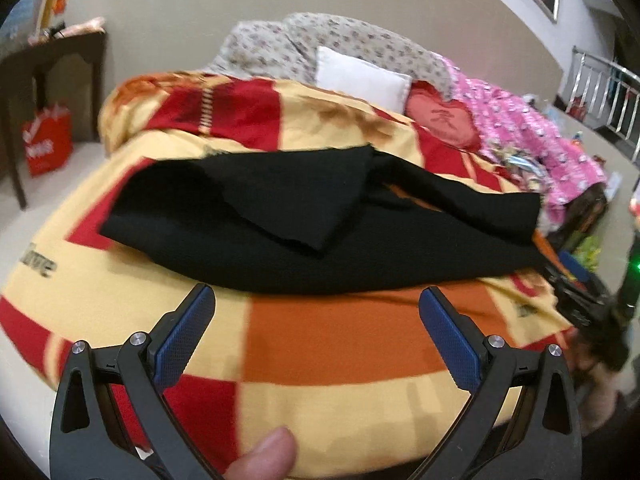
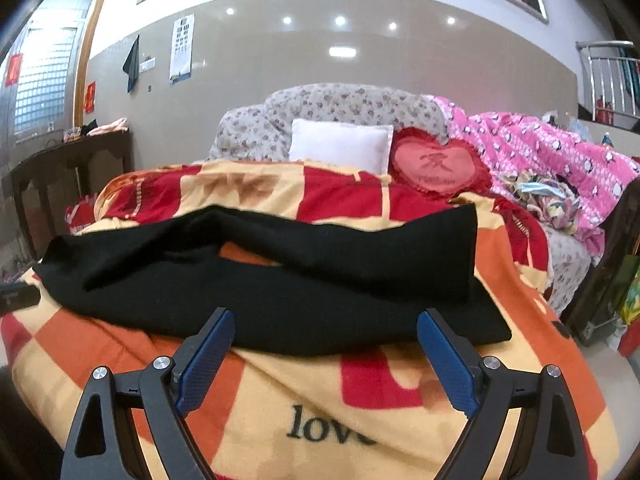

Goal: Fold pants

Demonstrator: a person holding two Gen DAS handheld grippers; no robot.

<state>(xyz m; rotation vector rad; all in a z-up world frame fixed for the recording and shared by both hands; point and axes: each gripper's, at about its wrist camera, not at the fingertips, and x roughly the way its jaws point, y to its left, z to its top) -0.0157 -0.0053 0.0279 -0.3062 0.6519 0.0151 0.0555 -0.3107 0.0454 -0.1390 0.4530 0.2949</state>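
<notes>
A bed covered by a red, orange and yellow checked blanket [image 2: 360,412] fills both views. Across its middle lie the black pants [image 2: 256,288] — loosely spread, one part folded over another, a strip of blanket showing between the layers. Behind them, against the floral headboard, sit a white pillow [image 2: 340,146] and a red heart cushion [image 2: 438,166]. The left gripper [image 1: 316,308] and right gripper [image 2: 325,330] both hover just short of the pants' near edge — jaws spread wide, holding nothing. A fingertip [image 1: 266,458] shows at the left view's bottom.
</notes>
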